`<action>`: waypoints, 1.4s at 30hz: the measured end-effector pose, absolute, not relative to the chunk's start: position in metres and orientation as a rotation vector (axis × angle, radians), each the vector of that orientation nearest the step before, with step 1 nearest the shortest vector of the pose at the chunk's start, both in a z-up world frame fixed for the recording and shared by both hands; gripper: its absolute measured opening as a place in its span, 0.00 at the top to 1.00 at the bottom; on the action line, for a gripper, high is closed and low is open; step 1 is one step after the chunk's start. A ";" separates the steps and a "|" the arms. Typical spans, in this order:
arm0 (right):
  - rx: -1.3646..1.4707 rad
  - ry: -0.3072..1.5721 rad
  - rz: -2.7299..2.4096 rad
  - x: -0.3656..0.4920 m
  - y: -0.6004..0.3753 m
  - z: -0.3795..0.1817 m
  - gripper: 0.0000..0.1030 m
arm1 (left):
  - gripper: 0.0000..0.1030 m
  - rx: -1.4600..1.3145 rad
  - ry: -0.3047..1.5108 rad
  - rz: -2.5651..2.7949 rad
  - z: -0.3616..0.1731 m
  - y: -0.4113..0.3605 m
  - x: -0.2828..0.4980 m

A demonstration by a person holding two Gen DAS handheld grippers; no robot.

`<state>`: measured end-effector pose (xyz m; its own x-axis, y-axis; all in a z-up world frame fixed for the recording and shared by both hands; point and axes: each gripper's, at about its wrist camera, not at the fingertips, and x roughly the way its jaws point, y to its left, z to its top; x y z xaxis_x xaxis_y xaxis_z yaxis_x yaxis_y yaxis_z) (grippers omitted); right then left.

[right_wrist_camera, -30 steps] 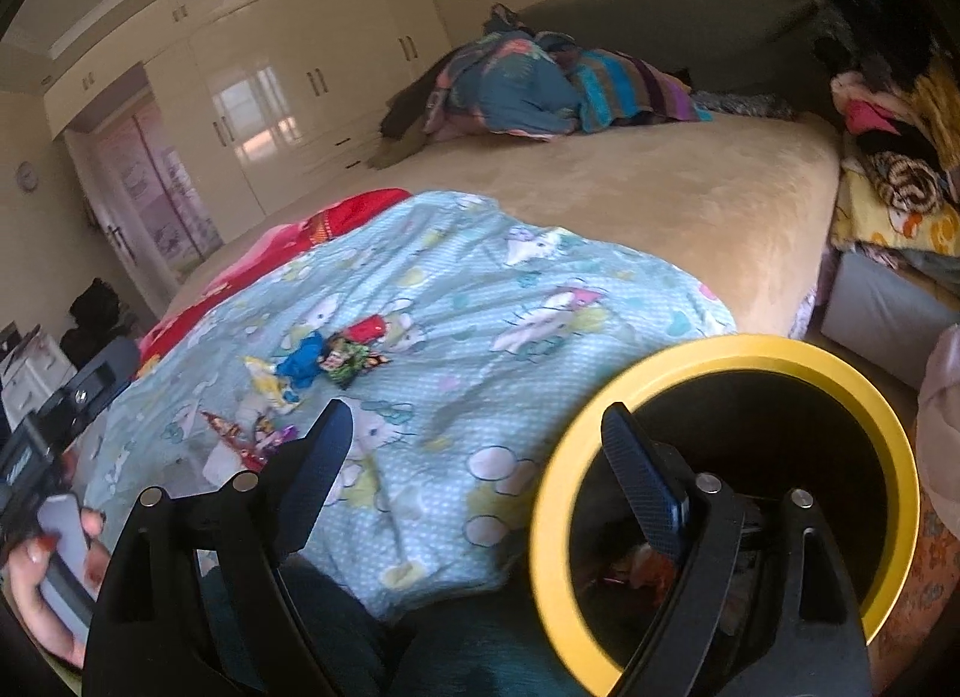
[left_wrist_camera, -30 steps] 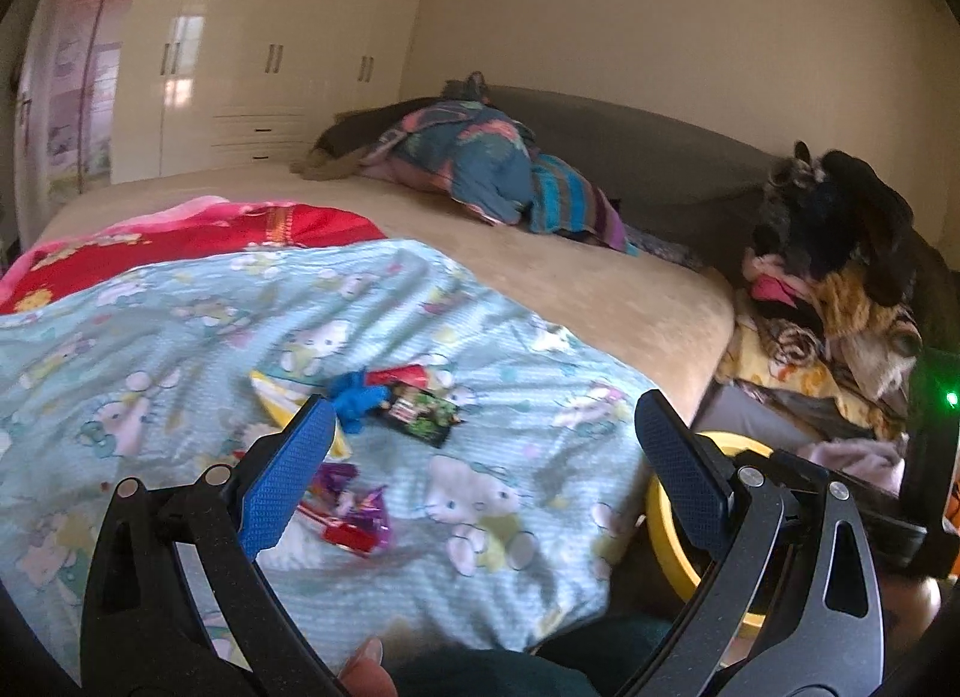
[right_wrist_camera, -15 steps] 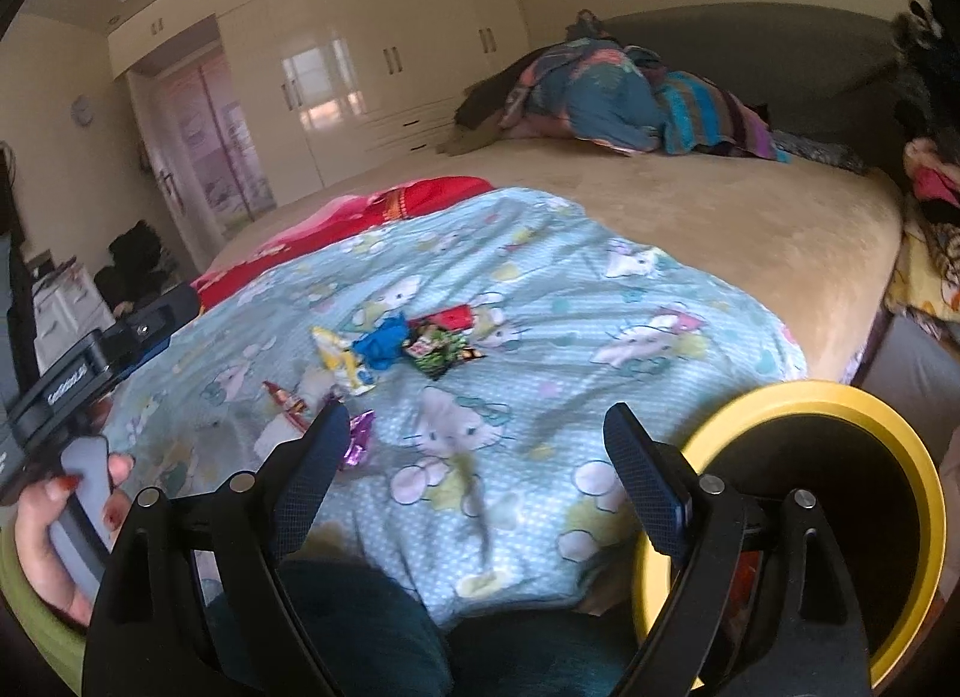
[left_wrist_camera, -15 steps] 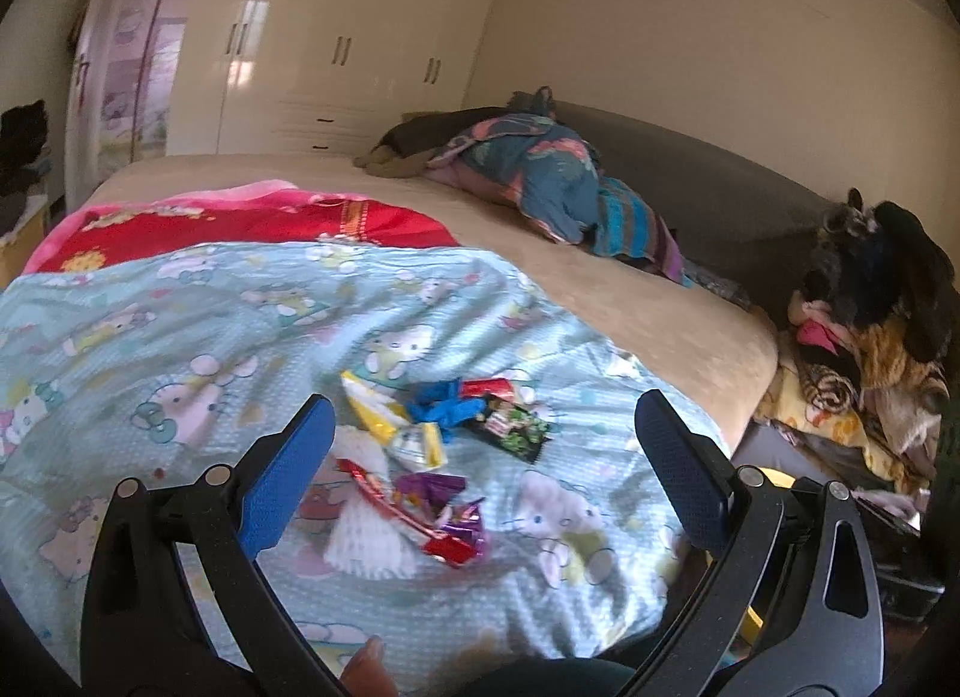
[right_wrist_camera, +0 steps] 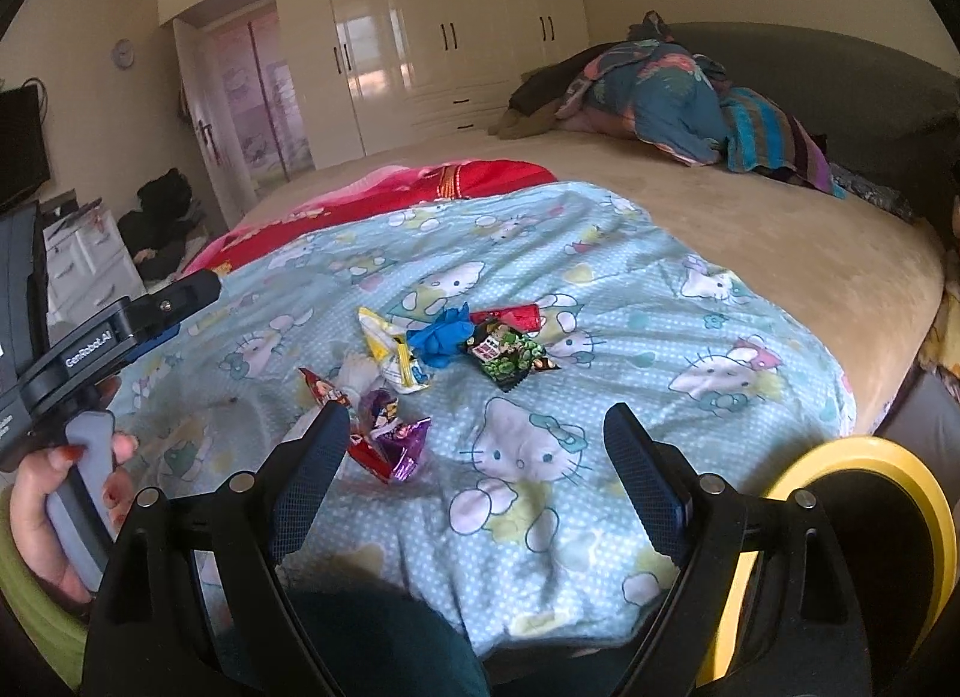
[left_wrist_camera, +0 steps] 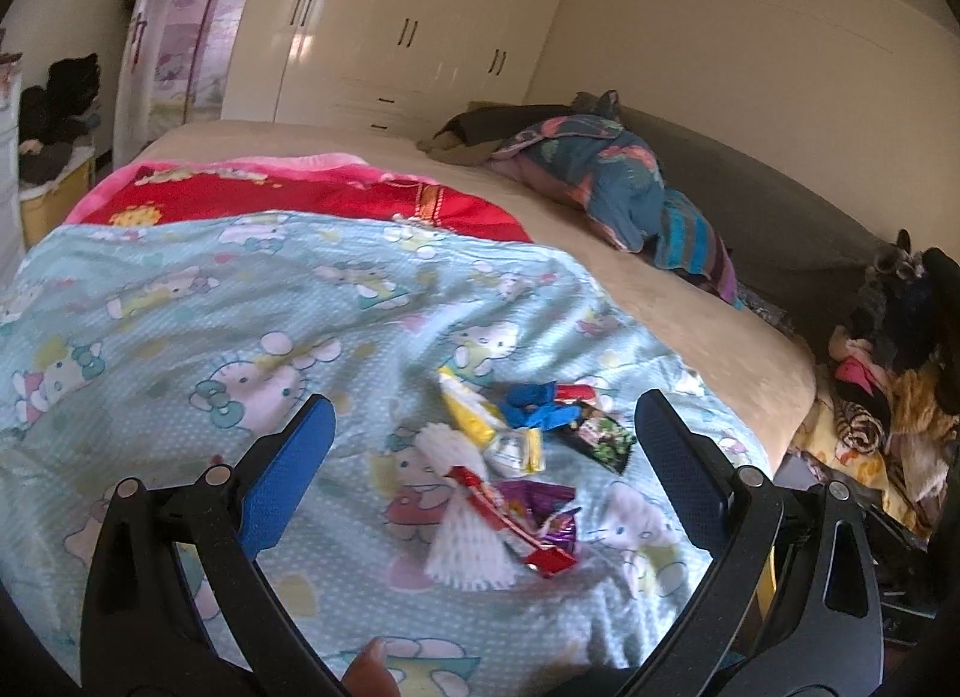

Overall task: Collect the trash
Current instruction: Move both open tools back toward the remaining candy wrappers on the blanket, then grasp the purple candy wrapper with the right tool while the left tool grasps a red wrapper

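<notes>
A small heap of trash lies on the light blue cartoon-cat blanket [left_wrist_camera: 180,301]: a yellow packet [left_wrist_camera: 465,415], a crumpled blue glove [left_wrist_camera: 537,406], a dark green wrapper [left_wrist_camera: 603,436], a white foam net [left_wrist_camera: 465,541], a red wrapper [left_wrist_camera: 510,520] and a purple wrapper [left_wrist_camera: 552,508]. My left gripper [left_wrist_camera: 480,478] is open and empty, just above and before the heap. My right gripper [right_wrist_camera: 477,478] is open and empty, nearer me than the purple wrapper [right_wrist_camera: 399,442], the glove [right_wrist_camera: 441,337] and the green wrapper [right_wrist_camera: 510,355]. The yellow-rimmed bin [right_wrist_camera: 864,454] stands at the lower right beside the bed.
A red blanket [left_wrist_camera: 312,199] lies behind the blue one. Bundled clothes [left_wrist_camera: 606,181] sit at the far side of the beige bed [left_wrist_camera: 690,307]. A clothes pile [left_wrist_camera: 882,397] is on the right. White wardrobes [right_wrist_camera: 456,37] line the back wall. My left hand shows in the right wrist view [right_wrist_camera: 66,493].
Both grippers have swung left, away from the bin and toward the heap. The trash has moved from left of centre to between the left fingers. Both jaws have stayed open.
</notes>
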<state>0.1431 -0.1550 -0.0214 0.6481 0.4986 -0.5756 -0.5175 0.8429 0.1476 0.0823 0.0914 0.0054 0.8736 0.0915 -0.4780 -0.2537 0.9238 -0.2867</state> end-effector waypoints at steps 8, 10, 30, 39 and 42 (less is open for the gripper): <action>-0.066 0.693 0.588 0.165 -0.134 -0.037 0.20 | 0.26 -0.394 0.545 0.192 -0.016 0.108 0.089; -0.072 0.715 0.608 0.171 -0.129 -0.042 0.25 | 0.33 -0.392 0.562 0.185 -0.021 0.108 0.092; -0.236 0.961 0.785 0.208 -0.050 -0.106 0.58 | 0.58 -0.432 0.705 0.109 -0.067 0.105 0.122; -0.228 1.035 0.814 0.219 -0.044 -0.123 0.60 | 0.65 -0.466 0.748 0.087 -0.084 0.106 0.138; -0.209 1.039 0.833 0.219 -0.045 -0.125 0.70 | 0.74 -0.497 0.756 0.061 -0.088 0.107 0.140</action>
